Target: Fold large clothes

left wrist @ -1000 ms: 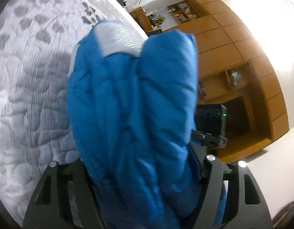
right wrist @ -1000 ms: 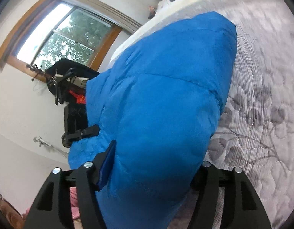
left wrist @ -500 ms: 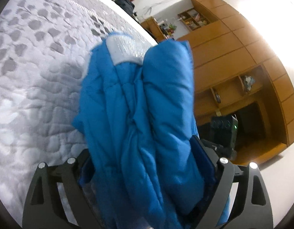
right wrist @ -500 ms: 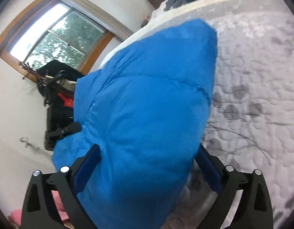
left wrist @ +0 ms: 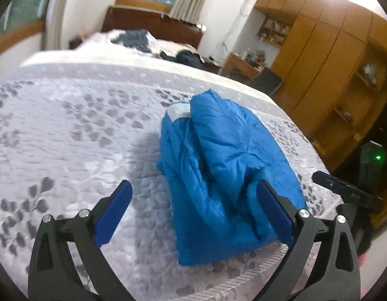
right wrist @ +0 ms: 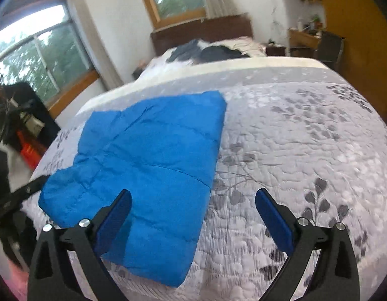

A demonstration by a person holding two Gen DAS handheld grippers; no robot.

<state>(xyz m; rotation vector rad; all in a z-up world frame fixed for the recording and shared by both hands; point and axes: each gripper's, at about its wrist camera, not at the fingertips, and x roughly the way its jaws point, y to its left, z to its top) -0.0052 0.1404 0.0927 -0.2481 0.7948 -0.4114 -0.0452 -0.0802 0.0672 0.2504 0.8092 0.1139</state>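
Note:
A blue puffy jacket (left wrist: 226, 173) lies folded into a thick bundle on the grey leaf-patterned bedspread (left wrist: 68, 130), near the bed's front edge. A pale lining patch shows at its far end. In the right wrist view the same jacket (right wrist: 153, 160) looks like a flat blue rectangle on the bedspread (right wrist: 306, 138). My left gripper (left wrist: 193, 209) is open above the bed, its right finger over the jacket's near corner and nothing held. My right gripper (right wrist: 193, 215) is open too, its left finger over the jacket's near edge.
Dark clothes (left wrist: 135, 39) are heaped at the head of the bed by a brown headboard (right wrist: 203, 33). Wooden wardrobes and shelves (left wrist: 338, 57) stand on the right. A black stand with gear (right wrist: 20, 115) is by the window on the left. A black device (left wrist: 349, 190) sits beside the bed's right corner.
Both grippers have opened and let go of the jacket, then drawn back and up. The jacket now lies folded on the bed instead of filling both views.

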